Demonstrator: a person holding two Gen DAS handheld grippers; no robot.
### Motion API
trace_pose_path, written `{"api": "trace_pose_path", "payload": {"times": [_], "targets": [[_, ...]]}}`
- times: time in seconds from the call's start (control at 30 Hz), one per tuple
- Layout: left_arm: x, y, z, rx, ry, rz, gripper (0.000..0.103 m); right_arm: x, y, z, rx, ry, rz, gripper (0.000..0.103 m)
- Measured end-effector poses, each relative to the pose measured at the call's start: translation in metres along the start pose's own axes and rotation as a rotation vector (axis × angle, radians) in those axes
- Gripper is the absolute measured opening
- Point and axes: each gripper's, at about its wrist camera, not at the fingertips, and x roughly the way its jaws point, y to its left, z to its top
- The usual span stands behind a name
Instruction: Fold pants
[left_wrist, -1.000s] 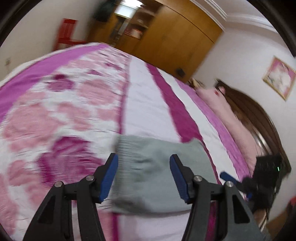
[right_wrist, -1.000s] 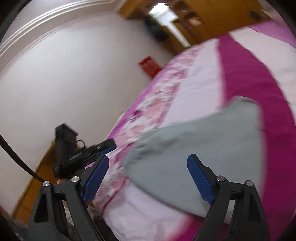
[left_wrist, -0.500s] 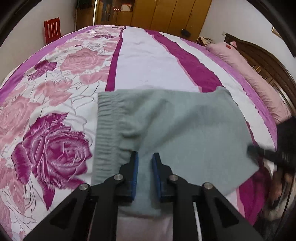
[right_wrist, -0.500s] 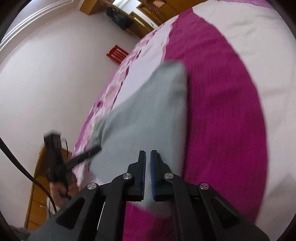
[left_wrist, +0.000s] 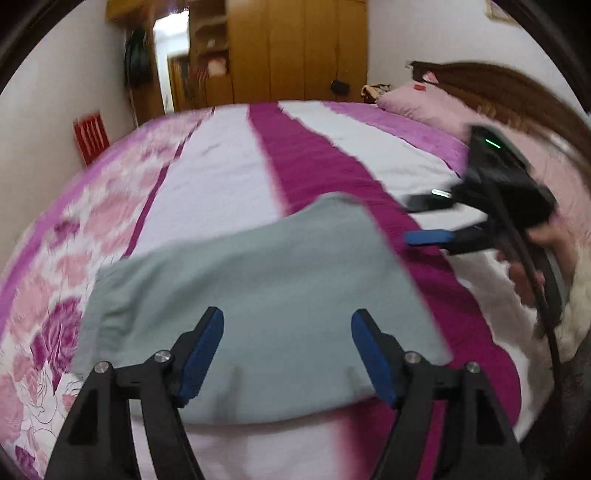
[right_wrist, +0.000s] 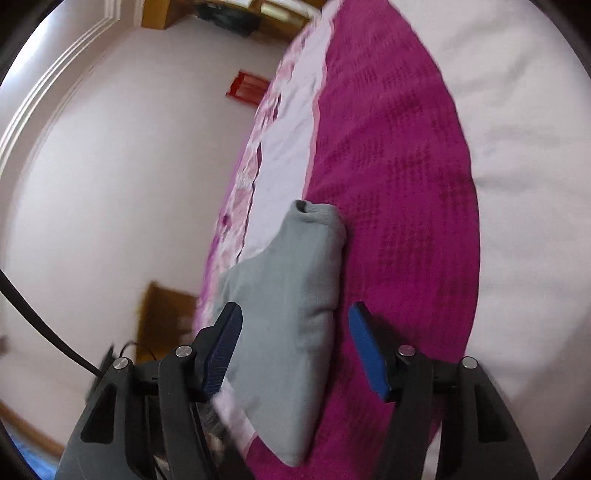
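The grey-green pants lie folded into a compact block on the bed, across a magenta stripe and a white band. My left gripper hovers over their near edge, its jaws opening, and the blue pads press on nothing. In the right wrist view the same folded pants lie on their edge-on side; my right gripper is just above their near end, jaws opening, pads clear of the cloth. The right gripper also shows at the right in the left wrist view, held by a hand.
The bed cover has rose print on the left and magenta and white stripes. A pink pillow and dark wooden headboard lie at the right. Wooden wardrobes and a doorway stand beyond. A red chair is by the left wall.
Both grippers were open a second ago, shut over the pants' near edge half a second ago, and now stand open again. Both have pulled back and swung, the pants staying flat on the bed.
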Motion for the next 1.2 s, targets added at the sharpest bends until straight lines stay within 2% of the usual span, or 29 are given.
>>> {"api": "trace_pose_path", "payload": {"times": [0.07, 0.13, 0.2, 0.27, 0.33, 0.4, 0.43, 0.5, 0.53, 0.6, 0.67, 0.73, 0.8, 0.9, 1.0, 1.07, 1.1, 1.13, 1.17, 1.2], "targets": [[0.010, -0.052, -0.002, 0.112, -0.010, 0.121, 0.075, 0.005, -0.009, 0.012, 0.018, 0.048, 0.018, 0.062], [0.031, -0.085, -0.008, 0.172, 0.041, 0.200, 0.075, 0.007, -0.015, 0.021, 0.043, 0.046, 0.062, 0.062], [0.046, -0.100, -0.013, 0.173, 0.084, 0.240, 0.073, 0.004, -0.016, 0.020, 0.058, 0.012, 0.069, 0.061], [0.049, -0.112, -0.013, 0.168, 0.065, 0.309, 0.073, 0.003, -0.015, 0.014, 0.070, -0.021, 0.043, 0.061], [0.047, -0.120, -0.011, 0.175, 0.063, 0.341, 0.073, 0.006, -0.013, 0.011, 0.066, -0.017, 0.002, 0.061], [0.045, -0.129, -0.007, 0.182, 0.070, 0.333, 0.073, 0.009, -0.009, 0.011, 0.040, -0.001, -0.024, 0.061], [0.043, -0.135, -0.004, 0.179, 0.081, 0.277, 0.074, 0.010, -0.007, 0.012, 0.038, 0.008, -0.028, 0.061], [0.039, -0.142, -0.001, 0.177, 0.095, 0.230, 0.077, 0.010, -0.008, 0.013, 0.051, 0.010, -0.023, 0.061], [0.043, -0.148, 0.000, 0.195, 0.095, 0.253, 0.080, 0.008, -0.009, 0.013, 0.061, 0.000, -0.023, 0.061], [0.061, -0.156, -0.002, 0.243, 0.123, 0.374, 0.081, 0.004, -0.011, 0.010, 0.071, -0.010, -0.025, 0.062], [0.073, -0.157, -0.005, 0.254, 0.155, 0.404, 0.082, 0.001, -0.013, 0.005, 0.079, -0.011, -0.033, 0.061], [0.071, -0.158, -0.006, 0.245, 0.141, 0.421, 0.082, -0.003, -0.012, 0.002, 0.079, -0.009, -0.036, 0.062], [0.066, -0.163, -0.011, 0.286, 0.130, 0.472, 0.081, -0.003, -0.011, 0.001, 0.071, -0.004, -0.038, 0.062], [0.060, -0.161, -0.020, 0.302, 0.128, 0.489, 0.060, 0.011, -0.015, 0.009, 0.100, 0.010, 0.018, 0.062], [0.051, -0.158, -0.030, 0.276, 0.124, 0.477, 0.056, 0.035, -0.023, 0.020, 0.148, 0.042, 0.106, 0.061], [0.048, -0.157, -0.032, 0.271, 0.119, 0.472, 0.056, 0.044, -0.021, 0.023, 0.136, 0.069, 0.114, 0.057], [0.050, -0.156, -0.032, 0.280, 0.118, 0.467, 0.056, 0.049, -0.019, 0.023, 0.116, 0.084, 0.097, 0.051], [0.053, -0.156, -0.032, 0.294, 0.121, 0.460, 0.054, 0.052, -0.017, 0.024, 0.093, 0.099, 0.069, 0.040], [0.056, -0.155, -0.031, 0.292, 0.126, 0.446, 0.049, 0.056, -0.015, 0.024, 0.072, 0.110, 0.027, 0.031], [0.058, -0.154, -0.031, 0.279, 0.128, 0.430, 0.029, 0.058, -0.014, 0.026, 0.059, 0.111, -0.002, 0.019]]}}
